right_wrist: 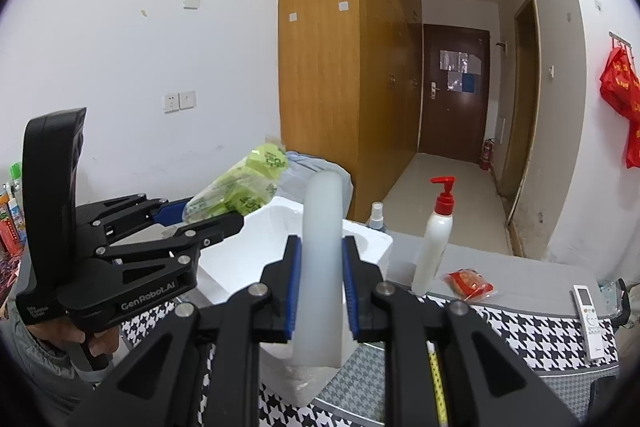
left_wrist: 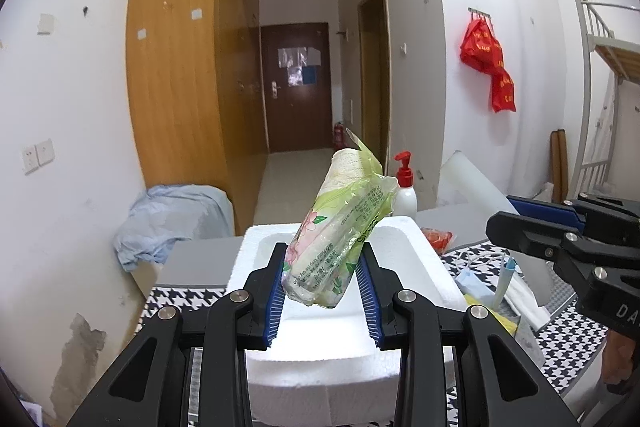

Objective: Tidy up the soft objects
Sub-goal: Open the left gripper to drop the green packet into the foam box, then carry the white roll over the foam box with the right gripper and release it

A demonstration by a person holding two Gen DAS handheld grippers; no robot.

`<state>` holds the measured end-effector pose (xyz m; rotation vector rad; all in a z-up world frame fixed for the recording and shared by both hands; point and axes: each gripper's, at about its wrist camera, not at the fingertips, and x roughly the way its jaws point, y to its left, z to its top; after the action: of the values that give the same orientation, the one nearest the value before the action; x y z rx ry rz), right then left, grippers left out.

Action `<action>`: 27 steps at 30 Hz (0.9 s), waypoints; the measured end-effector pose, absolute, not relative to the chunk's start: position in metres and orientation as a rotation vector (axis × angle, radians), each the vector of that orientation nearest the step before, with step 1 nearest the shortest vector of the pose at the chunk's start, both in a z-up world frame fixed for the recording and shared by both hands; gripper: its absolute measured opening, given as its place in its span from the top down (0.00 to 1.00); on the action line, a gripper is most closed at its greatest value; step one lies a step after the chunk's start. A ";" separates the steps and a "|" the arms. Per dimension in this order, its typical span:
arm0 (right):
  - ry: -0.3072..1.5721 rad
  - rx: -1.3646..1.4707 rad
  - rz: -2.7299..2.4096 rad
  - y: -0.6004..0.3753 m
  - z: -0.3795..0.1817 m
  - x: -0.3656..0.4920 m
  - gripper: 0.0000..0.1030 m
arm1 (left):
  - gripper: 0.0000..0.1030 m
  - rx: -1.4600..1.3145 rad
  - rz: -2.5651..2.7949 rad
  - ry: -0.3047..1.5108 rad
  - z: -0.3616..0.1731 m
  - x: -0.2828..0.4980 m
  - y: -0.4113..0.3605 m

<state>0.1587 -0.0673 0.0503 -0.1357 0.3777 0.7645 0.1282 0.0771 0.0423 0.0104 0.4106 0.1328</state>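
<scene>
Left wrist cam: left gripper [left_wrist: 322,273] clamped on a tissue pack [left_wrist: 338,227] in green wrap, tilted, held over the foam box [left_wrist: 420,259]. Right wrist cam: right gripper [right_wrist: 320,287] squeezing a white foam roll [right_wrist: 322,247], upright, just above the box's near-right corner, w/ pump bottle [right_wrist: 434,239] behind near the table's far edge.

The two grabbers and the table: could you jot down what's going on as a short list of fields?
left gripper: shut on a tissue pack in green flowered wrap, held tilted above the foam box
right gripper: shut on a white foam sheet, standing upright
foam box: white, open, on the checked tablecloth
pump bottle: white with red top, standing beside the box
remote control: lying on the cloth, far right
red packet: near the bottle
</scene>
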 end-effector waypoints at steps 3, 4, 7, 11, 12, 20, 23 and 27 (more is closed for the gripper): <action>0.382 -0.135 0.759 -0.065 0.050 0.160 0.77 | 0.65 0.004 0.128 0.434 0.039 0.136 0.081; 0.384 -0.136 0.755 -0.065 0.050 0.160 0.77 | 0.65 -0.002 0.123 0.447 0.037 0.139 0.083; 0.387 -0.136 0.747 -0.065 0.050 0.163 0.77 | 0.65 -0.012 0.113 0.478 0.032 0.149 0.087; 0.393 -0.151 0.736 -0.060 0.049 0.163 0.77 | 0.65 -0.023 0.112 0.503 0.028 0.155 0.091; 0.397 -0.152 0.734 -0.058 0.049 0.163 0.77 | 0.64 -0.024 0.114 0.508 0.027 0.156 0.092; 0.400 -0.152 0.723 -0.054 0.050 0.165 0.77 | 0.13 -0.012 0.149 0.488 0.024 0.151 0.093; 0.402 -0.153 0.726 -0.051 0.051 0.166 0.77 | 0.01 -0.015 0.153 0.448 0.027 0.144 0.094; 0.397 -0.155 0.730 -0.048 0.052 0.166 0.77 | 0.01 -0.015 0.170 0.403 0.034 0.134 0.097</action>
<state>0.1660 -0.0479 0.0524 -0.1553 0.3969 0.7304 0.1344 0.0972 0.0340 -0.0153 0.4033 0.1697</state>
